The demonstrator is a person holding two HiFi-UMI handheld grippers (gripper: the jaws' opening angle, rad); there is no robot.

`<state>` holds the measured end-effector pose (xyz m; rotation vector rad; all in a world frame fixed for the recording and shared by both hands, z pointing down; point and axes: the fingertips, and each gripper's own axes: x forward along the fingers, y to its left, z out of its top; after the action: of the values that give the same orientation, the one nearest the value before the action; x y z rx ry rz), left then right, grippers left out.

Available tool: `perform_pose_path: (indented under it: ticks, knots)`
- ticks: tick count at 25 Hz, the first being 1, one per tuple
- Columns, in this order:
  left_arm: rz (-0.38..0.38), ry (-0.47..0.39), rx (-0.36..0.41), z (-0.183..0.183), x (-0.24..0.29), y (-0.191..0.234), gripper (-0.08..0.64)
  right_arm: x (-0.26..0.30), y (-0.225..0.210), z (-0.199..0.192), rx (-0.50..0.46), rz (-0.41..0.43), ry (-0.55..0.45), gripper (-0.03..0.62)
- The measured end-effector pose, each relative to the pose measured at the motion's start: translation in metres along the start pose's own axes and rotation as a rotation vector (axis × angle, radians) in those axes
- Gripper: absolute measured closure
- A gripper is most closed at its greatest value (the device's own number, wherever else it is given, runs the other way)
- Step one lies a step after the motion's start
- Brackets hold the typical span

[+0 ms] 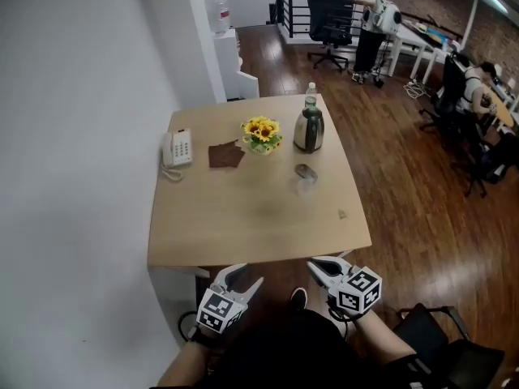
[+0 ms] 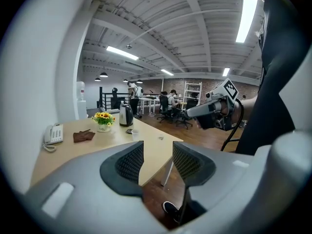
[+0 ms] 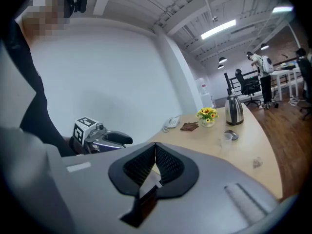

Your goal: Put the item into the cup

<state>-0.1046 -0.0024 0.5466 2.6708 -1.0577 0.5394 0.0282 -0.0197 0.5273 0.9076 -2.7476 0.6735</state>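
The left gripper (image 1: 250,274) sits low in the head view, just below the table's near edge. Its jaws are spread, and the left gripper view (image 2: 158,152) shows only floor and table edge through the gap. The right gripper (image 1: 312,263) is beside it, right of centre, with its jaws pressed together on nothing, as the right gripper view (image 3: 155,152) shows. Both are off the table (image 1: 243,225) and apart from each other.

The table is pale wood and fills the middle of the head view. The small item (image 1: 341,214) lies alone near the table's right edge, in its lower right part. The clear cup (image 1: 305,186) stands up and left of it, well apart, near the table's centre right. A dark round thing (image 1: 305,171) lies just above the cup. Further up stand a kettle (image 1: 309,128) and a bottle (image 1: 310,91). Left of the kettle are a pot of yellow flowers (image 1: 261,134), a brown cloth (image 1: 225,154) and a white telephone (image 1: 177,147) at the left edge.

A white wall (image 1: 81,136) fills the left of the frame, near the table's left side. Dark wooden floor (image 1: 405,193) lies open to the right. A black chair (image 1: 438,331) stands at the lower right. Desks, office chairs and people are in the upper right.
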Motion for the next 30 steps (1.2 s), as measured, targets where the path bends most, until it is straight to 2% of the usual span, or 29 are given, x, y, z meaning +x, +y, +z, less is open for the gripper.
perform_pose_path:
  ticks: [6,14,20,30]
  knots:
    - [0.028,0.015,-0.004,0.03,0.057,0.026,0.373,0.022,-0.058,0.027,-0.025,0.045,0.01,0.581]
    - [0.047,0.033,0.001,0.054,0.107,0.046,0.371,0.043,-0.103,0.046,-0.063,0.097,0.032,0.571]
    - [0.028,0.044,-0.014,0.055,0.126,0.067,0.371,0.06,-0.129,0.048,-0.074,0.065,0.061,0.563]
    - [-0.039,0.045,0.021,0.069,0.147,0.095,0.367,0.075,-0.169,0.06,-0.044,-0.052,0.056,0.54]
